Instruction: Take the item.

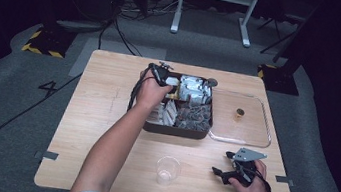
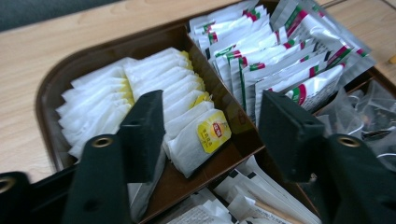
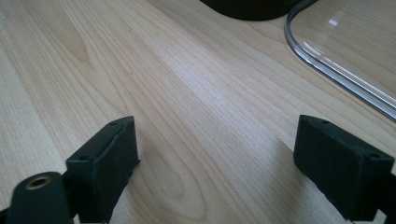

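Note:
A brown compartment tray [image 1: 176, 131] sits at the middle of the wooden table. My left gripper [image 1: 163, 77] hangs over its far left compartment. In the left gripper view, the left gripper [image 2: 212, 112] is open, its jaws on either side of a row of white tea bags with yellow tags [image 2: 187, 107], and the pads press on nothing. My right gripper [image 1: 222, 164] rests near the table's front right edge. In the right gripper view, the right gripper [image 3: 215, 140] stands open over bare wood with nothing between its fingers.
Silver sachets with red and green print [image 2: 289, 60] fill the compartment beside the tea bags. Clear packets with dark contents [image 2: 369, 116] and paper sachets [image 2: 261, 196] lie nearer. A clear lid [image 1: 248, 137] bearing a small gold object [image 1: 239, 114] lies right of the tray. A clear plastic cup [image 1: 167, 170] stands at the front.

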